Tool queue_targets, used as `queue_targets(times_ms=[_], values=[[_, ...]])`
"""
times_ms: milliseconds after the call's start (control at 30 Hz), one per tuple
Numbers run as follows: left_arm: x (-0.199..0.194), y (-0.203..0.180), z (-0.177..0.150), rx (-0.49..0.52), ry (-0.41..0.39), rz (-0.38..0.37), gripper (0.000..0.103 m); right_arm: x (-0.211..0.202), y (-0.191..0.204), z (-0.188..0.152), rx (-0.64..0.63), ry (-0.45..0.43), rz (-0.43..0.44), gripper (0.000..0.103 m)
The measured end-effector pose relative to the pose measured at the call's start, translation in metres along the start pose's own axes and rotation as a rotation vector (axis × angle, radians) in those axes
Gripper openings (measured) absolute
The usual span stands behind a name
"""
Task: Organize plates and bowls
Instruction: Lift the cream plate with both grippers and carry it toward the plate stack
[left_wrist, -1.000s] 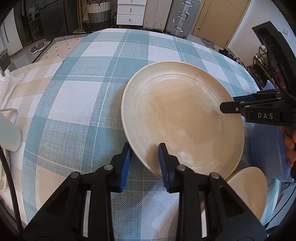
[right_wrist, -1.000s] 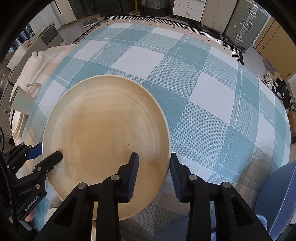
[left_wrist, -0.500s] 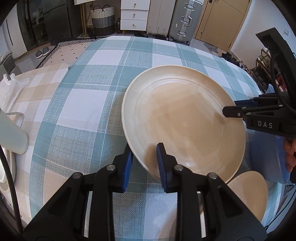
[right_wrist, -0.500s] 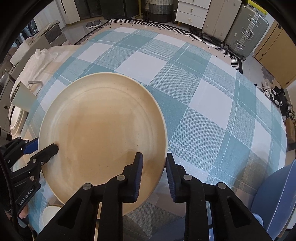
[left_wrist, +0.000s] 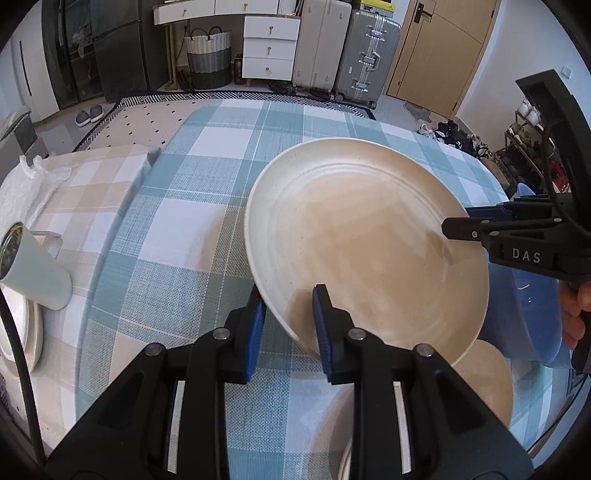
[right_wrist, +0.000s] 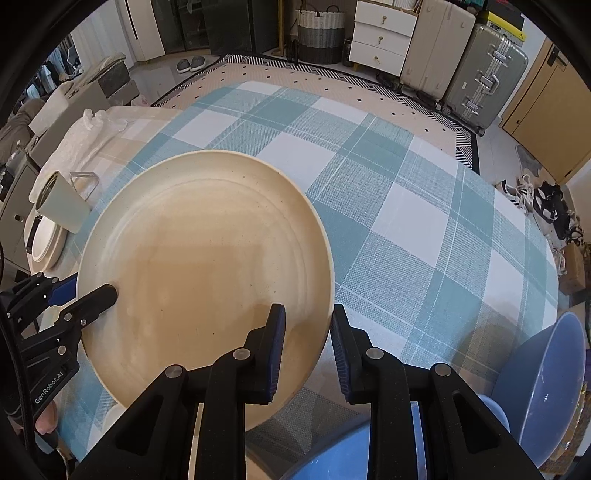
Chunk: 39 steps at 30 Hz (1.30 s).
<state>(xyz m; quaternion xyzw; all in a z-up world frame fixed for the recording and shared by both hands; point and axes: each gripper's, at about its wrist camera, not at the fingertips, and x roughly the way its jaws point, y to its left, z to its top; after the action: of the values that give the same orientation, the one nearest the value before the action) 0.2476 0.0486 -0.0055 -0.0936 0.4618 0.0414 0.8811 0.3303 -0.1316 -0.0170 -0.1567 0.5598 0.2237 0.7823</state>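
The large cream plate (left_wrist: 365, 243) now rides higher above the checked tablecloth (left_wrist: 177, 236) than a second ago, tilted. The left gripper (left_wrist: 288, 325) and right gripper (right_wrist: 306, 347) each stay clamped on opposite rim edges. A blue bowl (right_wrist: 546, 384) sits right of the plate.

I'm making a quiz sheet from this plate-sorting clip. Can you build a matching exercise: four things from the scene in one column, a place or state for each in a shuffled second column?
1. large beige plate
2. white cup
3. blue bowl
4. checked tablecloth

A. covers the table
B. tipped over, far left
C. gripped at its rim from both sides
D. near the table's right edge

Pairs: 1-C, 2-B, 3-D, 4-A
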Motion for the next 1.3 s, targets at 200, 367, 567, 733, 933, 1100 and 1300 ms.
queue_targets(times_ms=[200, 367, 567, 733, 933, 1100, 1300], values=[[-0.029, -0.004, -0.003, 0.014, -0.037, 0.005, 0.022, -0.022, 0.005, -0.007, 0.002, -0.033, 0.001, 0.025], [-0.055, -0.008, -0.009, 0.021, -0.061, -0.002, 0.022, -0.045, 0.010, -0.015, 0.004, -0.061, -0.004, 0.025], [-0.084, -0.014, -0.017, 0.029, -0.084, -0.015, 0.022, -0.070, 0.017, -0.029, 0.010, -0.085, -0.011, 0.025], [-0.109, -0.020, -0.028, 0.040, -0.105, -0.021, 0.022, -0.086, 0.022, -0.043, 0.017, -0.097, -0.016, 0.025], [-0.136, -0.030, -0.043, 0.058, -0.124, -0.022, 0.022, -0.104, 0.028, -0.061, 0.023, -0.109, -0.025, 0.025], [-0.153, -0.037, -0.056, 0.069, -0.132, -0.033, 0.022, -0.121, 0.033, -0.078, 0.026, -0.126, -0.032, 0.025], [-0.172, -0.044, -0.071, 0.084, -0.141, -0.046, 0.022, -0.141, 0.038, -0.100, 0.033, -0.148, -0.033, 0.025]])
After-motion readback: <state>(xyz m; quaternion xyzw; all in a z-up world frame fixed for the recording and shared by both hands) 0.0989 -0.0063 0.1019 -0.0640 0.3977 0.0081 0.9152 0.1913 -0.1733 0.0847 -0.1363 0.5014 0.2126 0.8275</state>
